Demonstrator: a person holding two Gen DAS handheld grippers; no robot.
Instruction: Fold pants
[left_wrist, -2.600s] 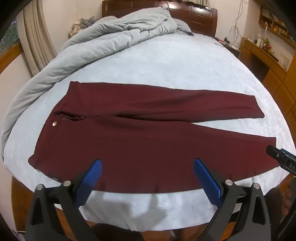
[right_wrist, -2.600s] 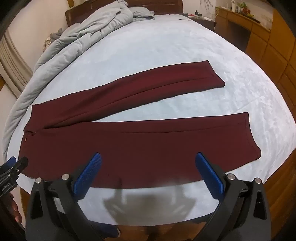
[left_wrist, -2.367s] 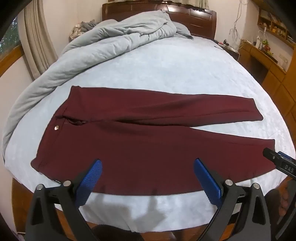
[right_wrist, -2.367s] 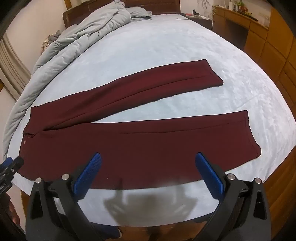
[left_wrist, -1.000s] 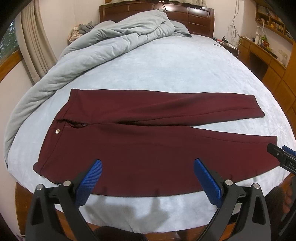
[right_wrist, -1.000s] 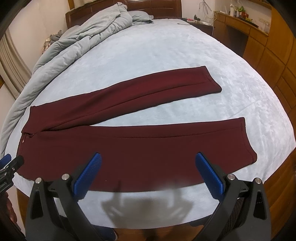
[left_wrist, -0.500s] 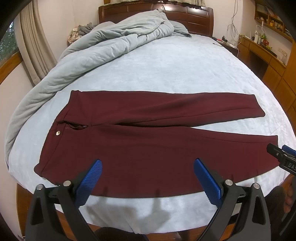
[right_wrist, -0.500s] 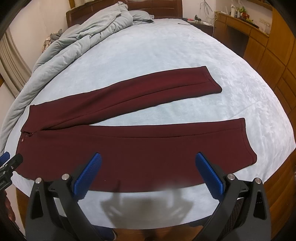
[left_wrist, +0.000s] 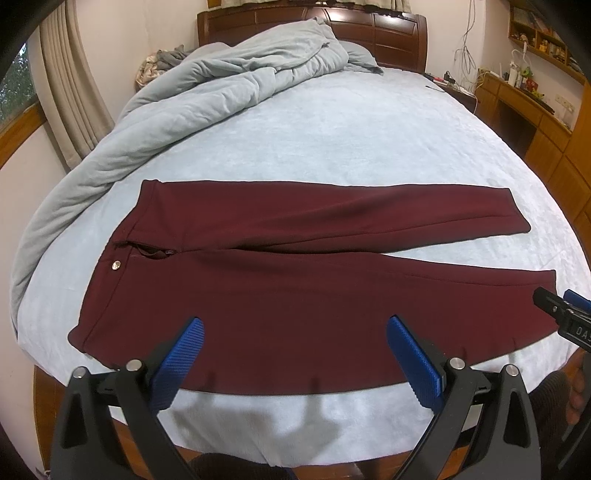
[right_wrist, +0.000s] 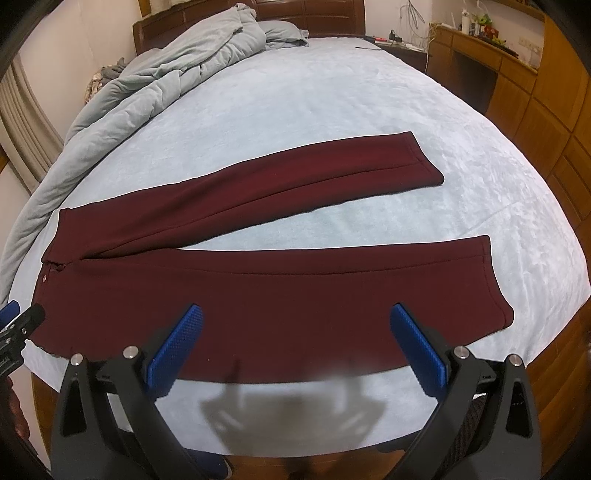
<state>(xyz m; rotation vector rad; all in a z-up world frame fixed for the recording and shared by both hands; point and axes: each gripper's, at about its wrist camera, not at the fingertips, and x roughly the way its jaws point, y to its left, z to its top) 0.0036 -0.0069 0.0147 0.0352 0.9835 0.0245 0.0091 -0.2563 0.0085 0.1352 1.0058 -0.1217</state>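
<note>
The left hand-held gripper (left_wrist: 293, 356) is hovering with its blue pads spread wide and nothing between them, low in the frame over the near edge of the bed (left_wrist: 332, 129); the right hand-held gripper (right_wrist: 295, 350) is doing the same in its own view, jaws wide apart and empty. Just beyond both, the maroon pants (left_wrist: 295, 280) are lying flat across the middle of each frame, waistband toward the left with its button (left_wrist: 116, 264) showing, the two legs fanning apart toward the right so that pale sheet is showing between them. A grey duvet (left_wrist: 207, 92) is bunching in the upper left, well apart from the pants. No fold looks begun. The likely trouble from here is an uneven fold: since the legs are splaying, lifting one over the other may leave hems and seams misaligned. A pinch taken too shallow at the near edge may also be catching only the top layer, or snagging the sheet beneath, dragging the garment askew.
</note>
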